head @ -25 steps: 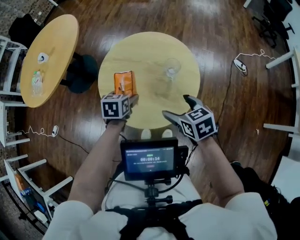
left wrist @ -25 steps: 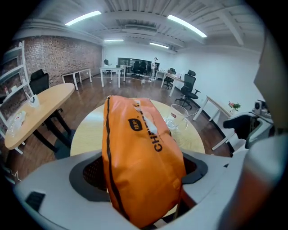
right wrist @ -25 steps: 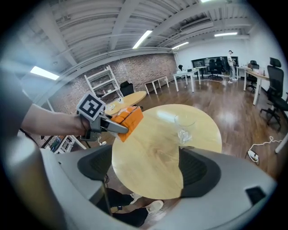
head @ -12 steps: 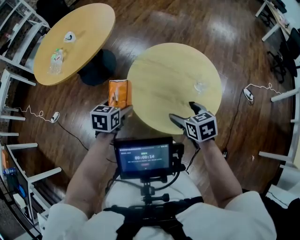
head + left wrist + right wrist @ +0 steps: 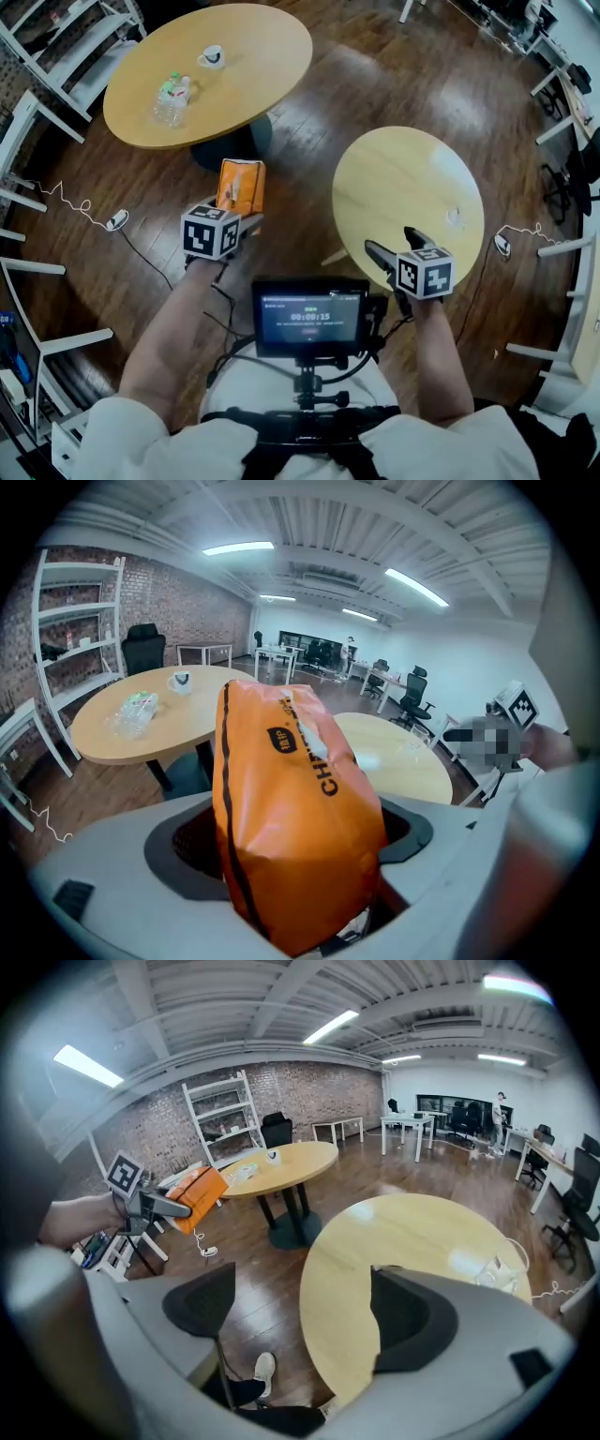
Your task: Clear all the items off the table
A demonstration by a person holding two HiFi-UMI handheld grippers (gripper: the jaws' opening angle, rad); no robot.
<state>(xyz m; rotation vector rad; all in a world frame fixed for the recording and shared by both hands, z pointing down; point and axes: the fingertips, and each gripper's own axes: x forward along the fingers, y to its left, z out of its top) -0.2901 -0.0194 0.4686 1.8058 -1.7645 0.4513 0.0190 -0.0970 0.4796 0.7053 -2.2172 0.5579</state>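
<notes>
Left gripper (image 5: pixel 242 221): jaws set wide, pinching the lower part of an orange bag (image 5: pixel 241 187) between them.
Orange bag: stands upright out of the left jaws, held in the air over the wood floor (image 5: pixel 309 103), between the two round tables and touching neither.
Right gripper (image 5: pixel 390 240): jaws spread, nothing between them, hovering at the near edge of the small round table (image 5: pixel 394 183).
Small round table: a clear glass (image 5: pixel 456 217) stands near its right edge, apart from both grippers.
Large round table (image 5: pixel 253 66): beyond the bag, bearing a plastic bottle (image 5: pixel 169 98) and a white cup (image 5: pixel 213 57).
</notes>
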